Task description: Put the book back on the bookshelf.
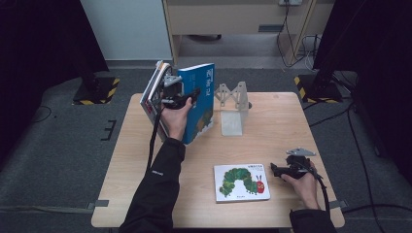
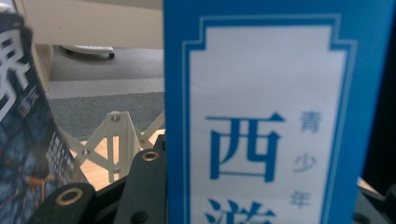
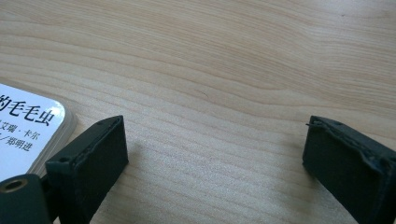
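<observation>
The wooden table [image 1: 272, 121] stood in a dim room. Nearest, the right gripper [image 1: 276, 170] rested with jaws apart beside the flat caterpillar book [image 1: 241, 182], not yet shelved. Farther off, the left gripper [image 1: 187, 98] clamped upright books [image 1: 197, 104] near the metal bookend [image 1: 232, 109].

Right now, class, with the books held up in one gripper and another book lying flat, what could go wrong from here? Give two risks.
1. The left gripper holds a blue book and other books upright together above the table; a slack grip could let one slide out and fall.
2. The metal bookend stands close beside the blue book, so swinging the stack sideways might knock it.
</observation>
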Motion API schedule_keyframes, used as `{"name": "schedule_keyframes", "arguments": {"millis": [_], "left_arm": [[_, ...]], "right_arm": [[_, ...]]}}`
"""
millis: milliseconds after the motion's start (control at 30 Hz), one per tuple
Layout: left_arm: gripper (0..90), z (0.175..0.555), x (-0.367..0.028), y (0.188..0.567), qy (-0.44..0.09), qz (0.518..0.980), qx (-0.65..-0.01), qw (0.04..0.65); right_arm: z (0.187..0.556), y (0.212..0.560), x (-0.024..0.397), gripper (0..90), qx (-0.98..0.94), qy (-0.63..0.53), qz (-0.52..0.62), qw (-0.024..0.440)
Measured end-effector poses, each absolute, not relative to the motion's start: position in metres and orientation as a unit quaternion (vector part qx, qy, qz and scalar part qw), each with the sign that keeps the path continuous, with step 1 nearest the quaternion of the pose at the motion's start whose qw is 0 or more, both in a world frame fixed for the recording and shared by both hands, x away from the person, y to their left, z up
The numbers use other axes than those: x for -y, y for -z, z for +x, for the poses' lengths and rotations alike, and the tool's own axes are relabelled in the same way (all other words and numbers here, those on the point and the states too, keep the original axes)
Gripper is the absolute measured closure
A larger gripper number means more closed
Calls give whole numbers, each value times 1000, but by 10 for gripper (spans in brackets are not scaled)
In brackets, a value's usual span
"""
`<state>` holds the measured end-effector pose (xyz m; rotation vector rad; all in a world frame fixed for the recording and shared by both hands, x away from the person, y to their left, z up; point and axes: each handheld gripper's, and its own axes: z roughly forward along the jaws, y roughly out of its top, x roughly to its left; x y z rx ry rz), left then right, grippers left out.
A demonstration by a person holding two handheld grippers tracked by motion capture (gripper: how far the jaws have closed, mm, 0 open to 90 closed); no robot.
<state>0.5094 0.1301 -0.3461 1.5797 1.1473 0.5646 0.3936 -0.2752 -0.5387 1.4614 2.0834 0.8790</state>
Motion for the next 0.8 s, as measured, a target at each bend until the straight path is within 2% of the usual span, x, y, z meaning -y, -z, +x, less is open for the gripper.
{"name": "schedule_keyframes", "arguments": {"millis": [400, 800], "left_arm": [[605, 539, -109, 372, -246, 643, -498, 528], [600, 539, -98, 395, -249, 646, -490, 530]], "right_arm": [[394, 539, 275, 59, -755, -319, 529, 222], [393, 539, 275, 58, -754, -319, 530, 221]]}}
